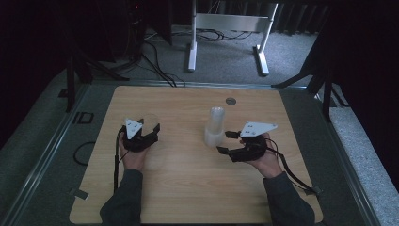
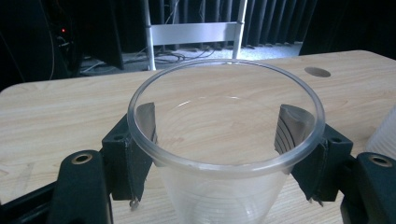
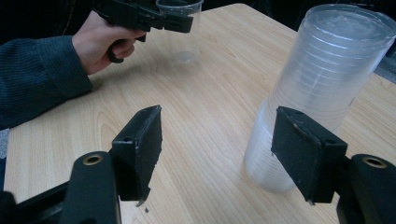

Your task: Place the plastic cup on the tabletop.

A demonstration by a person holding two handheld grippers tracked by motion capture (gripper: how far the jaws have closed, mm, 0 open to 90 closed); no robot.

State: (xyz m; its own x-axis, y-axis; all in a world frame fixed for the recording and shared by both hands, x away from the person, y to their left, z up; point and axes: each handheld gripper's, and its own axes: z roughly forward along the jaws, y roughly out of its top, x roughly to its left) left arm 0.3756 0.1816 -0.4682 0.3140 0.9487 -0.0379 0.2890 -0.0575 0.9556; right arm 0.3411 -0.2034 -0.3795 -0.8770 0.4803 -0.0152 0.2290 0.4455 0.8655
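A: At this moment, where was the single clear cup relative to your left gripper?

B: It sat between the two fingers, upright, with its rim just above them. You had the pads pressed on its wall from both sides, so the left gripper was pinching the cup below the rim. Its long axis stood vertical and crossed the line of the fingers.

A: And was the cup on the table?

B: In the right gripper view its base looked very near the wood, but I could not tell whether it was touching or just above.

A: What about your right gripper?

B: Its fingers were spread and held nothing. The stack of cups stood just beyond them, toward the far finger, which overlapped the lower part of the stack. It leaned a little, its long axis still nearly upright. I could not tell if that finger touched it.

A: So which hand was nearer to the stack?

B: Your right one, clearly. The left gripper with its cup was well apart from the stack, on the other side. I judge that the coming move depended on this: the held cup was upright and close to the wood, so you needed only to open the left fingers sideways, away from its wall.
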